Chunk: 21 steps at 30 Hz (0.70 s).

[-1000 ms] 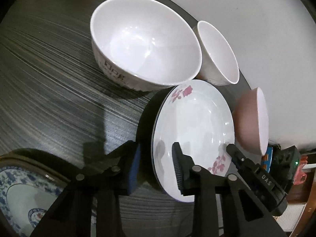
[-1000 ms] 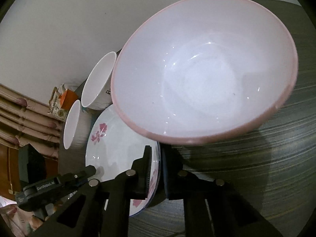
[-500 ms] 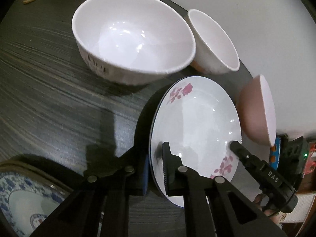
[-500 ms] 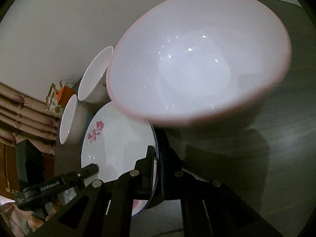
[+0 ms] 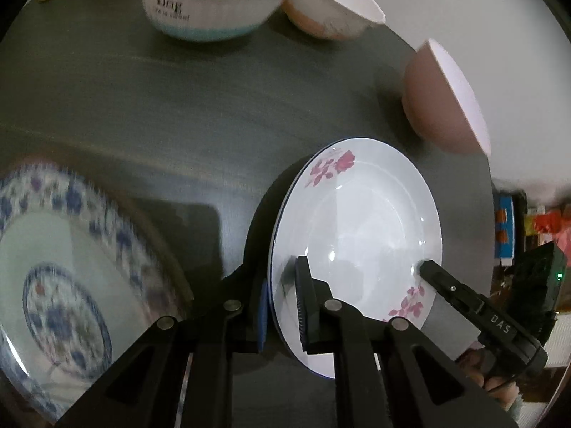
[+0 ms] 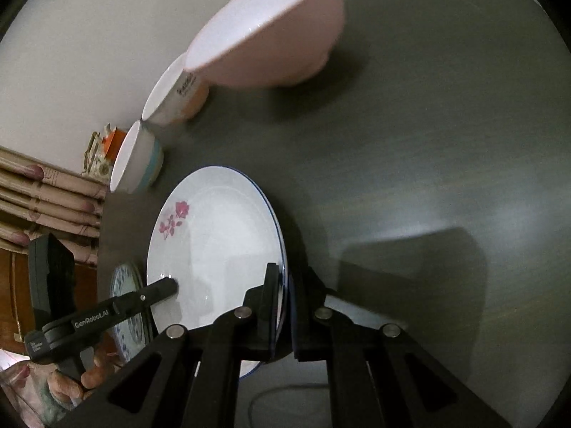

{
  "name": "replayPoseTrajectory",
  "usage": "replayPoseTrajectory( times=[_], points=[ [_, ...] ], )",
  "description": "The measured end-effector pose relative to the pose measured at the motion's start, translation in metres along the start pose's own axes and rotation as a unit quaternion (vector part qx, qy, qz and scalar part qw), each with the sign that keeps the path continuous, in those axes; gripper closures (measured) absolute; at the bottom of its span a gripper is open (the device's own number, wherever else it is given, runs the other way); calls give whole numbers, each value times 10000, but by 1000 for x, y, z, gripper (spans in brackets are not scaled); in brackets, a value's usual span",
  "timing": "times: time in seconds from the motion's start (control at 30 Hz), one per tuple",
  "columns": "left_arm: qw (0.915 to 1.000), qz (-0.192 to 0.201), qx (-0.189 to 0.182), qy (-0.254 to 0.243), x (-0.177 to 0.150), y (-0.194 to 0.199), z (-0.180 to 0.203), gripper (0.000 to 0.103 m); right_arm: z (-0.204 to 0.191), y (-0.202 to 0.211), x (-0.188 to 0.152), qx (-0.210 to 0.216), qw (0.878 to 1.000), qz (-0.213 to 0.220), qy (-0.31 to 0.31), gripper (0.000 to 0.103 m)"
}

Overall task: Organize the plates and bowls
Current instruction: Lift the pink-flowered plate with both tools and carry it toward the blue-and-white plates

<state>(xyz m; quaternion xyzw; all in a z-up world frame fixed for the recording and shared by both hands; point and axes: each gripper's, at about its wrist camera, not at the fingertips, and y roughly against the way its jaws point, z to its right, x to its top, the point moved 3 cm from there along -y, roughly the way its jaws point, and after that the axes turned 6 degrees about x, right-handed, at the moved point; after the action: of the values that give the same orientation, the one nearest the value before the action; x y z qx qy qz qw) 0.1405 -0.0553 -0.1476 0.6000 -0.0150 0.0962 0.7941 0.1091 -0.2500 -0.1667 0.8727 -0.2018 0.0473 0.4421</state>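
Both claws have the flowered plate [image 5: 357, 221] now, tilted up above the dark desk [image 5: 142, 107]. The left claw [image 5: 282, 303] pinches one edge of the rim, the right claw [image 6: 283, 299] is clamped on the opposite edge. A pink bowl [image 6: 285, 35] sits beyond it, two white bowls [image 5: 210, 3] further back, and a blue patterned plate [image 5: 60, 278] lies beside the left claw
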Motion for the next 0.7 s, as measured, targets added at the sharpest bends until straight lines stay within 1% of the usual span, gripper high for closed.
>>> replayPoseTrajectory(
  times=[0.13, 0.23, 0.37, 0.5, 0.7],
  points=[
    [9998, -20, 105, -159, -18, 2, 1, 91, -1, 3, -19, 4, 9999, -121, -18, 97],
    [9998, -33, 110, -189, -27, 2, -1, 91, -5, 3, -28, -37, 9998, -190, 97, 97],
    [9996, 23, 151, -235, -34, -3, 2, 91, -6, 4, -29, -75, 9996, -213, 169, 96],
    [9995, 58, 188, -252, -40, 1, -6, 91, -2, 7, -30, -95, 9995, -161, 265, 94],
    [9989, 157, 325, -301, -48, 0, 8, 89, 1, 6, -28, 9, 9995, -156, 289, 94]
  ],
)
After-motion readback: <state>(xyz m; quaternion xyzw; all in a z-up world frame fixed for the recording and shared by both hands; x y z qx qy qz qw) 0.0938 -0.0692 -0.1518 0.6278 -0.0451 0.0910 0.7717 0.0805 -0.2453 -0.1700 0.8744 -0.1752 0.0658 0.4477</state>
